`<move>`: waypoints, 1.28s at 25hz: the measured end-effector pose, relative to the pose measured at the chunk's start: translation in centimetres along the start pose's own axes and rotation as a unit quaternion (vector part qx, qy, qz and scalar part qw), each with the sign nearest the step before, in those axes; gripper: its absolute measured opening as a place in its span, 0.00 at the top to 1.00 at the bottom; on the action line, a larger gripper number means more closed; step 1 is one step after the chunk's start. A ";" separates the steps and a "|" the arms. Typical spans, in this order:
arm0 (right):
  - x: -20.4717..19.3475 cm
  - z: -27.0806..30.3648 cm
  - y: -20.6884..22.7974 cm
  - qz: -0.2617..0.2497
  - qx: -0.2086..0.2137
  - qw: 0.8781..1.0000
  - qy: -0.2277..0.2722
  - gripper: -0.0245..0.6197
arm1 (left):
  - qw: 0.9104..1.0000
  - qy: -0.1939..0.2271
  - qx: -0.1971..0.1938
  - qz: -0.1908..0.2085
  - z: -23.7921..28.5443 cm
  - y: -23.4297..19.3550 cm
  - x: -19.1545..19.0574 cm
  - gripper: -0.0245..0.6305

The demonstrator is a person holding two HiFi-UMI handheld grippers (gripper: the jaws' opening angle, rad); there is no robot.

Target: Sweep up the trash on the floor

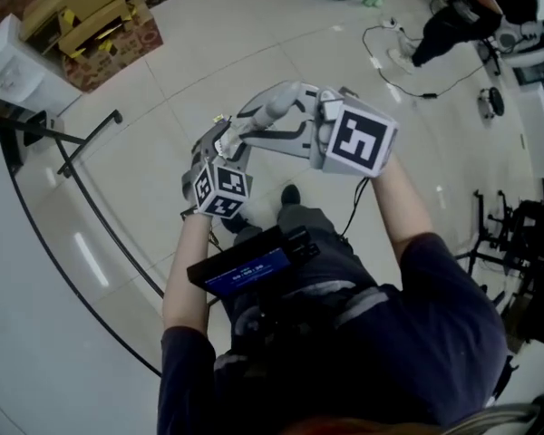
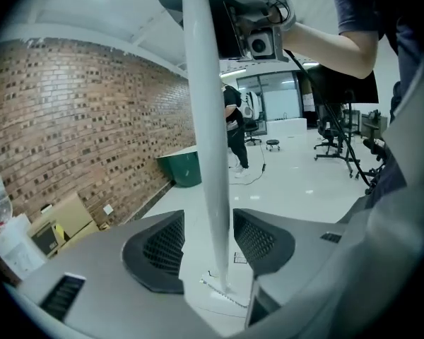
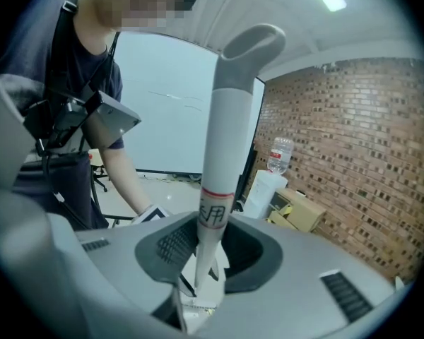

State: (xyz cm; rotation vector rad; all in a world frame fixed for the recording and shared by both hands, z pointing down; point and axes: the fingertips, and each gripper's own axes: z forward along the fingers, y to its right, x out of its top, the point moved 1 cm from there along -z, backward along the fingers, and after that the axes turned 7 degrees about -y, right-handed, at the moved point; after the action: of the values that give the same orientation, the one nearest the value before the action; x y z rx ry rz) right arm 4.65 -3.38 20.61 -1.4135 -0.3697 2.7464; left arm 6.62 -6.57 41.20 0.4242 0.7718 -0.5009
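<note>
Risk, we judge, of swinging: our right hand-held gripper clamps the white plastic pole with grey curved grip, but our left hand-held gripper, lower down, keeps its jaws slack around it.

Chest: black chest-mounted box with a blue lit screen.
Shirt: dark navy short-sleeved shirt, behind the box.
Trousers: grey trousers, just beyond the box.
Tools: grey plastic left gripper and right gripper, with dark ribbed pads.
Markings: black-and-white marker cubes, beyond the box.
</note>
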 end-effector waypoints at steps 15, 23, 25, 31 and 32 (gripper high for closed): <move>-0.7 -12.9 2.9 0.002 -0.064 0.989 0.135 0.77 | 0.998 0.047 -0.035 -0.031 3.0 4.8 13.2 0.83; -9.3 -22.1 6.1 0.170 -0.199 0.942 0.210 0.72 | 0.991 0.037 -0.015 -0.127 6.2 4.5 18.3 0.83; -13.9 -22.3 5.3 0.220 -0.209 0.936 0.180 0.72 | 0.978 0.038 -0.005 -0.204 6.2 2.9 18.2 0.83; -27.2 -13.5 0.5 0.286 -0.189 0.938 -0.040 0.63 | 0.914 0.072 -0.002 -0.399 6.0 0.9 17.5 0.83; -28.4 -11.8 0.1 0.284 -0.177 0.940 -0.069 0.60 | 0.902 0.079 -0.002 -0.424 6.0 0.4 17.7 0.83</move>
State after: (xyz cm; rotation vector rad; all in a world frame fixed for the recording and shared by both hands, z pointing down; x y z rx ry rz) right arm 30.86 -5.01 36.62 -1.6181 -0.5646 3.3950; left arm 20.97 -14.19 31.97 0.0981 1.1076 -1.2921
